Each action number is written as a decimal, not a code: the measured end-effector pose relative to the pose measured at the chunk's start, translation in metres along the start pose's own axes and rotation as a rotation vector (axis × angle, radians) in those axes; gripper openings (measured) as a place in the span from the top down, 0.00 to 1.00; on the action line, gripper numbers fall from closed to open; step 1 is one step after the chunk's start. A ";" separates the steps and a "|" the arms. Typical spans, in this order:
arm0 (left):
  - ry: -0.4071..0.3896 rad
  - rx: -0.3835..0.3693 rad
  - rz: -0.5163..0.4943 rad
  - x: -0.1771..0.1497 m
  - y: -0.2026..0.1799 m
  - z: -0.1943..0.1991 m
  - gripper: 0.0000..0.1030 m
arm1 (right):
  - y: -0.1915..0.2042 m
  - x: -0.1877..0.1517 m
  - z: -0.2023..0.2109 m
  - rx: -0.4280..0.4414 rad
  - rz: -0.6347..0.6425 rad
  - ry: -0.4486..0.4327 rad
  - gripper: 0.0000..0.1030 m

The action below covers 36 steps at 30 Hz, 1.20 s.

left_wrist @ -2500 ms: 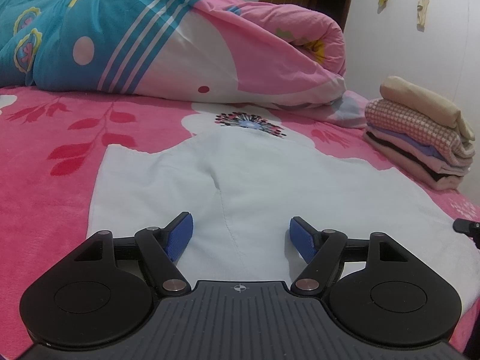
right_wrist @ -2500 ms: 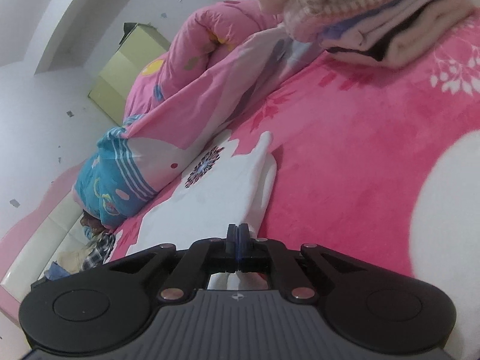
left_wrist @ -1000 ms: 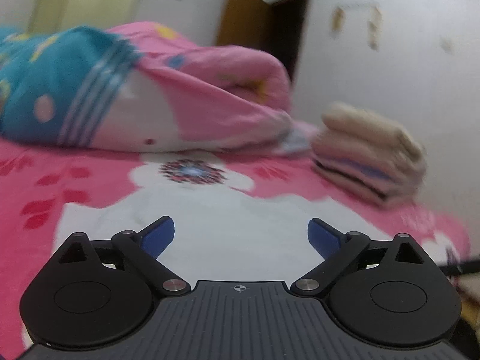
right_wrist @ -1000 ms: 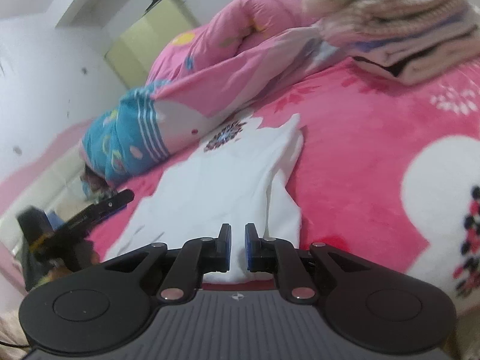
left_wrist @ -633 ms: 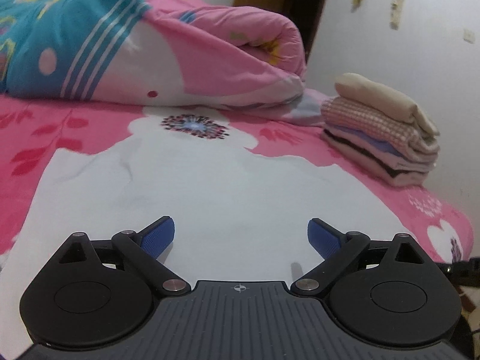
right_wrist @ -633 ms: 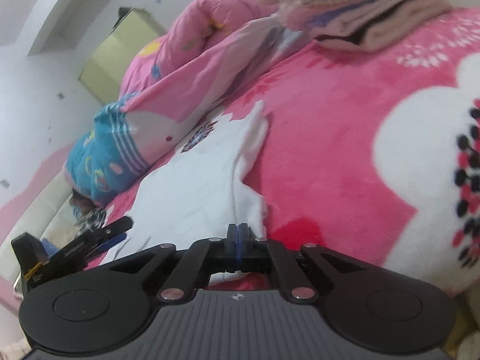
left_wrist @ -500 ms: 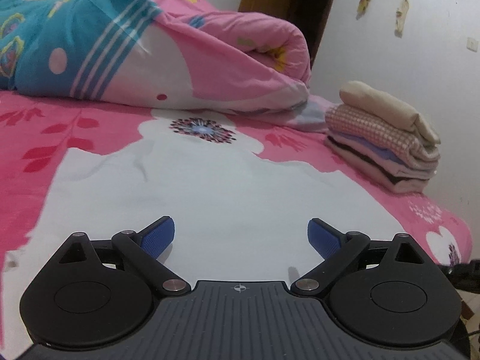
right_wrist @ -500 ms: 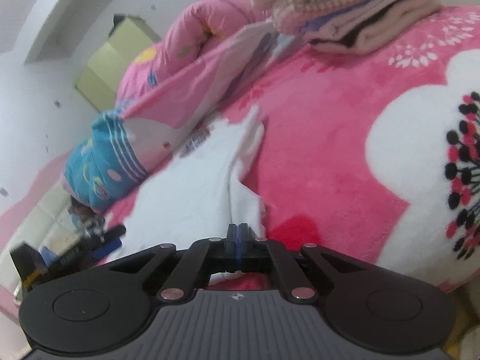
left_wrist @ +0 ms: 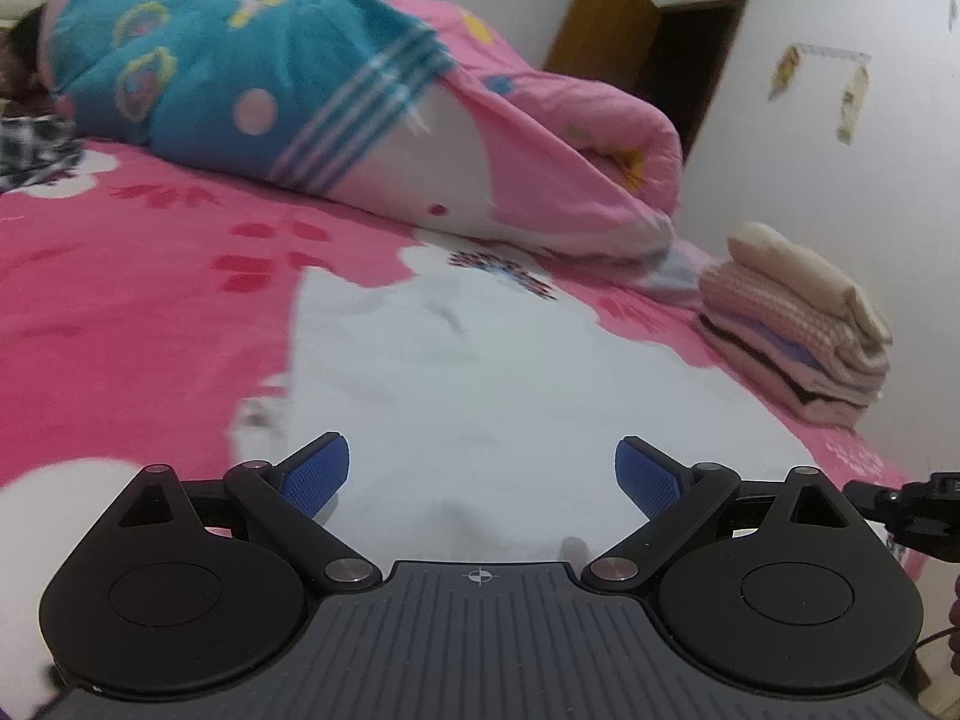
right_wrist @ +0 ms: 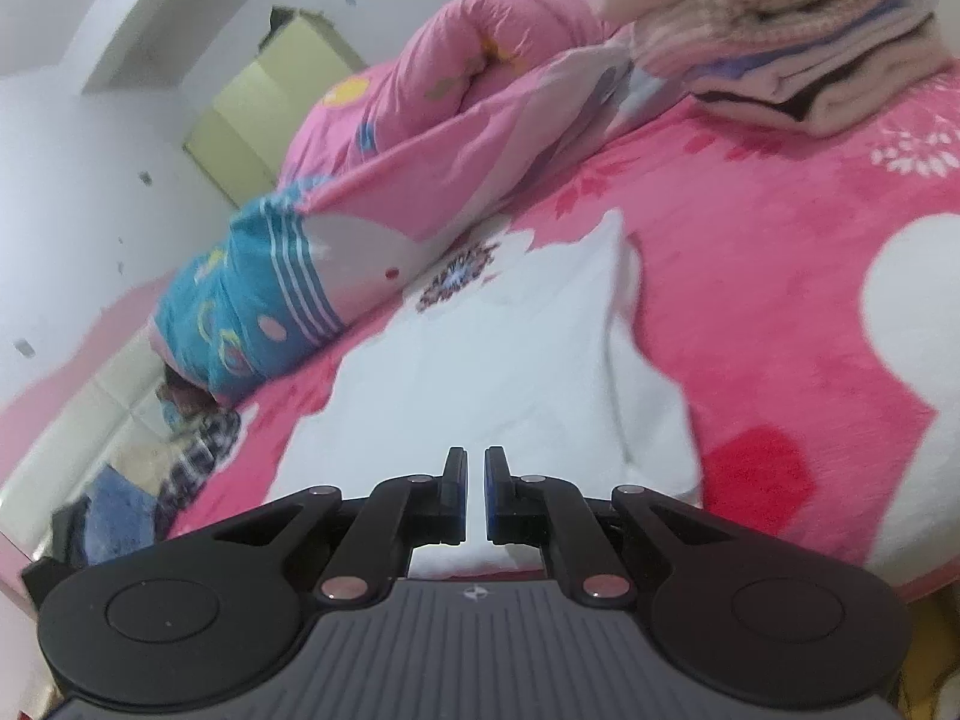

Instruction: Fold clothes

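stack (right_wrist: 780, 30) cut off, quilt (left_wrist: 252, 84) blurred, maybe

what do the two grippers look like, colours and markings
Both match: left gripper and right gripper have black linkage fingers with silver pivot pins, blue textured pads, two round black discs at the sides and a grey ribbed centre plate with a small white crosshair mark. No sleeve shows.
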<state>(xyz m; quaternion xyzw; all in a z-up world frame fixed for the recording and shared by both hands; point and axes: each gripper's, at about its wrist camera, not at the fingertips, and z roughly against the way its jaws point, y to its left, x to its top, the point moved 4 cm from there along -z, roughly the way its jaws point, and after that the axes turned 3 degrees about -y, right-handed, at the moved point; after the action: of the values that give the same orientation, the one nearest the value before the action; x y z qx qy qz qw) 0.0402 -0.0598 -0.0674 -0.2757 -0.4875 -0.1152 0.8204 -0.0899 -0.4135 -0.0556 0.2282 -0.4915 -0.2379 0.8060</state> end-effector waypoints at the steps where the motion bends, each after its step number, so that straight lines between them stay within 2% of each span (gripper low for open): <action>1: -0.003 0.006 0.009 -0.001 0.005 0.005 0.07 | 0.003 -0.001 -0.003 -0.011 0.000 0.009 0.94; 6: -0.026 0.044 0.061 -0.002 0.031 0.016 0.08 | 0.011 -0.008 -0.011 -0.042 -0.023 0.046 0.94; 10: -0.021 0.034 0.085 0.003 0.040 0.010 0.23 | 0.023 -0.012 -0.012 -0.052 0.002 0.065 0.94; 12: -0.024 0.025 0.091 0.006 0.043 0.010 0.25 | 0.034 -0.013 -0.015 -0.039 0.029 0.077 0.94; 16: -0.066 0.029 0.122 0.009 0.056 0.021 0.39 | 0.079 -0.022 -0.033 0.016 0.172 0.127 0.94; 24: -0.141 0.154 0.201 0.018 0.100 0.045 0.51 | 0.198 -0.069 -0.110 0.167 0.459 0.267 0.94; 27: -0.161 0.152 0.227 0.019 0.112 0.049 0.53 | 0.235 -0.088 -0.139 0.168 0.569 0.317 0.91; 29: -0.167 0.142 0.233 0.018 0.117 0.051 0.54 | 0.251 -0.098 -0.155 0.156 0.618 0.351 0.81; 31: -0.171 0.131 0.235 0.016 0.122 0.052 0.54 | 0.265 -0.106 -0.170 0.142 0.656 0.386 0.75; 36: -0.167 0.063 0.235 0.013 0.129 0.054 0.56 | 0.274 -0.122 -0.190 0.077 0.732 0.470 0.75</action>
<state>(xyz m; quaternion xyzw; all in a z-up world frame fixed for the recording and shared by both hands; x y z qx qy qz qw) 0.0664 0.0777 -0.0802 -0.3133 -0.5220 0.0204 0.7931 0.0753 -0.0991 -0.0524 0.1169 -0.3517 0.1406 0.9181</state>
